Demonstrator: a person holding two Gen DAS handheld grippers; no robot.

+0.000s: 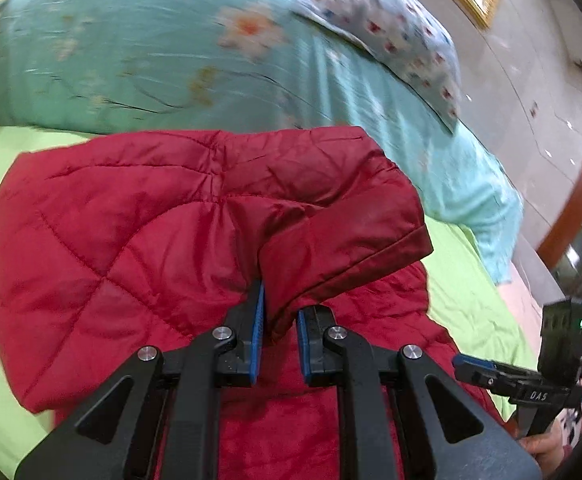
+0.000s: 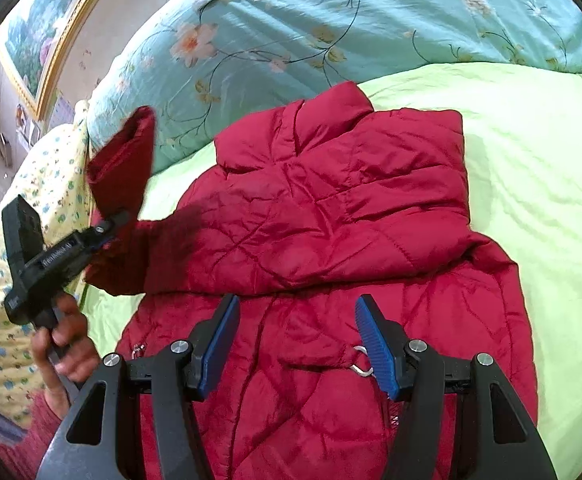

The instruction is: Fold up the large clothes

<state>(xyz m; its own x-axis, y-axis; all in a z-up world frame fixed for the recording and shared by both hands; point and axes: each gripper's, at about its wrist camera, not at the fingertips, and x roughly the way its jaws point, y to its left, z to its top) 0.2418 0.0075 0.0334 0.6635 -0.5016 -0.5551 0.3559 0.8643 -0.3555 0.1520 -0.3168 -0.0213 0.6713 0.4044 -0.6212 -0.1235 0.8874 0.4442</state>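
Observation:
A red quilted jacket (image 2: pixel 331 208) lies spread on a light green sheet (image 2: pixel 531 180). My left gripper (image 1: pixel 281 320) is shut on the jacket's sleeve (image 1: pixel 343 224) near the cuff and holds it lifted over the jacket body (image 1: pixel 111 240). In the right wrist view the left gripper (image 2: pixel 109 228) appears at the left edge, held by a hand (image 2: pixel 67 344), with the raised sleeve (image 2: pixel 127 160) standing up from it. My right gripper (image 2: pixel 297 320) hovers open above the jacket's lower front, nothing between its blue pads (image 2: pixel 221 344). It also shows at the right edge of the left wrist view, right gripper (image 1: pixel 467 362).
A teal floral quilt (image 2: pixel 331 20) is piled behind the jacket. A patterned pillow (image 1: pixel 391 28) lies on it. Yellow flowered bedding (image 2: pixel 23 200) sits at the left. A gold-framed picture (image 2: pixel 43 32) hangs on the wall. The bed's right edge (image 1: pixel 527 300) drops to a tiled floor.

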